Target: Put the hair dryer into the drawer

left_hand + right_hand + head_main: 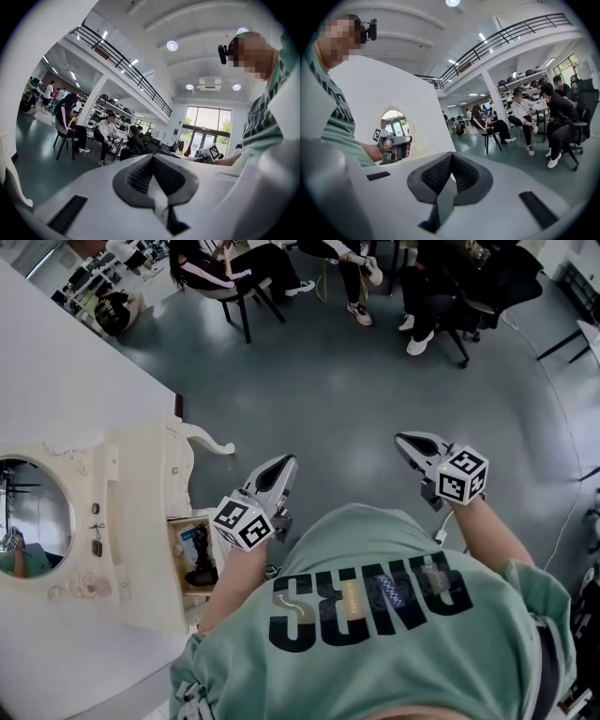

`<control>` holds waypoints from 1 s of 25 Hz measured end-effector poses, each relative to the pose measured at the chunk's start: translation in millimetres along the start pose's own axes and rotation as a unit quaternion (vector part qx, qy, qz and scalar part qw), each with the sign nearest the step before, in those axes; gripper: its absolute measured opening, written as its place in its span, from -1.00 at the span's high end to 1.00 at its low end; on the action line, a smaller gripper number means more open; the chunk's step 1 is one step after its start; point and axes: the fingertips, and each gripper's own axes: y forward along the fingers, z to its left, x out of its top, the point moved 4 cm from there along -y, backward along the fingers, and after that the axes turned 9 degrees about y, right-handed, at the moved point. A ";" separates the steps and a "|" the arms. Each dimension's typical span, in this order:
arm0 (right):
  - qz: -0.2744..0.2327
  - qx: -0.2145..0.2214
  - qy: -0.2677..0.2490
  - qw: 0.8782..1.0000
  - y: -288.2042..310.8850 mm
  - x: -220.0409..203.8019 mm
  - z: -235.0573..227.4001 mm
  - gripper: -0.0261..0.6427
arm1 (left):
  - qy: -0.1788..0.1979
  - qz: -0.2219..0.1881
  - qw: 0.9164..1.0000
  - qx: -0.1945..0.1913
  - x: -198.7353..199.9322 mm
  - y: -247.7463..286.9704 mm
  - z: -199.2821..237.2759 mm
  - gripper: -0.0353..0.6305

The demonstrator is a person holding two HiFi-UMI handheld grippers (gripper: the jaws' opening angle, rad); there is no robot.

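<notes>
On my left gripper (pixel 153 161) the two black ribbed rubber pads (pixel 139 176) meet at the tip, jaws together with nothing between them. Ahead of the tip and a little to its left, several people (pixel 107 133) sit on dark chairs (pixel 63 139) on a dark green floor (pixel 42 159). Above them runs a black metal balcony railing (pixel 122 61). To the tool's right I see a green striped shirt (pixel 262 126) and, beside it, the right gripper (pixel 212 152), only its black-and-white marker cube showing.

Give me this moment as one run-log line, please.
left tongs: shut, empty | right tongs: shut, empty | drawer: open, dark item inside
</notes>
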 end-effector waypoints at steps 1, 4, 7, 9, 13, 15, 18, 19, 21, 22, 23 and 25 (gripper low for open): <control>0.000 0.001 -0.002 1.000 1.5 0.7 1.0 0.94 | -0.001 -0.001 1.000 0.003 -0.3 -3.1 0.6 0.89; 0.003 0.004 -0.011 1.000 7.5 3.7 4.3 0.94 | -0.001 -0.004 1.000 0.014 0.7 -11.9 3.4 0.89; 0.005 0.012 -0.018 1.000 13.0 6.9 8.3 0.94 | -0.001 -0.004 1.000 0.021 1.7 -18.1 4.6 0.89; 0.008 0.016 -0.023 1.000 14.5 6.9 10.4 0.94 | -0.001 -0.004 1.000 0.024 1.6 -20.5 3.8 0.89; 0.016 0.018 -0.035 0.999 14.7 4.0 13.8 0.94 | -0.003 -0.005 1.000 0.026 -0.5 -24.2 1.1 0.89; 0.019 0.019 -0.038 0.999 14.2 2.5 16.1 0.94 | -0.002 -0.006 1.000 0.026 -1.4 -26.3 -0.5 0.89; 0.020 0.020 -0.041 0.999 13.1 1.5 18.8 0.94 | -0.002 -0.007 1.000 0.026 -2.5 -29.0 -1.8 0.89; 0.021 0.020 -0.042 0.999 12.9 1.3 19.5 0.94 | -0.002 -0.008 1.000 0.026 -2.7 -29.8 -2.3 0.89; 0.023 0.021 -0.044 0.999 12.4 1.0 20.4 0.94 | -0.002 -0.009 1.000 0.027 -2.4 -31.0 -3.3 0.89; 0.024 0.021 -0.045 0.998 12.1 1.2 20.7 0.94 | -0.002 -0.010 1.000 0.027 -2.0 -31.4 -3.7 0.89; 0.025 0.021 -0.046 0.998 11.9 1.8 20.9 0.94 | -0.002 -0.010 1.000 0.028 -1.6 -31.7 -3.9 0.89; 0.026 0.022 -0.048 0.998 11.7 2.8 22.1 0.94 | -0.002 -0.012 1.000 0.029 -0.7 -32.9 -4.4 0.89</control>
